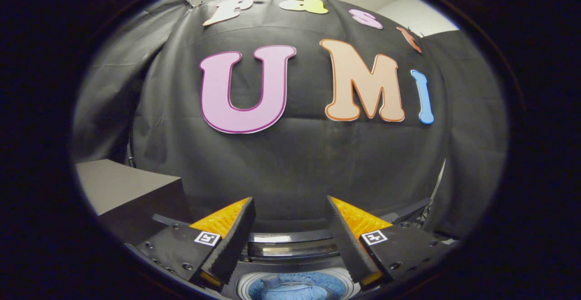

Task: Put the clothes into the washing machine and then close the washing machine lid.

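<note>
1. Lighting is dim and even; the booth wall [295, 154] reads dark grey with soft creases.
2. Brightest zones: pale ceiling strip beyond the wall top, and a glossy highlight on the washing machine rim [290, 238].
3. Fisheye distortion bows straight edges strongly toward the periphery.
4. Gripper [290, 207], fingers apart, renders sharp; its orange finger [222, 218] faces are well lit.

- Rides on the gripper [290, 209], looking forward along its two spread, empty fingers [233, 241].
- Held above and close to the washing machine [290, 241], whose open drum [290, 286] sits low between the fingers.
- Faces mostly level toward the booth's black cloth wall [295, 164] just beyond.
</note>
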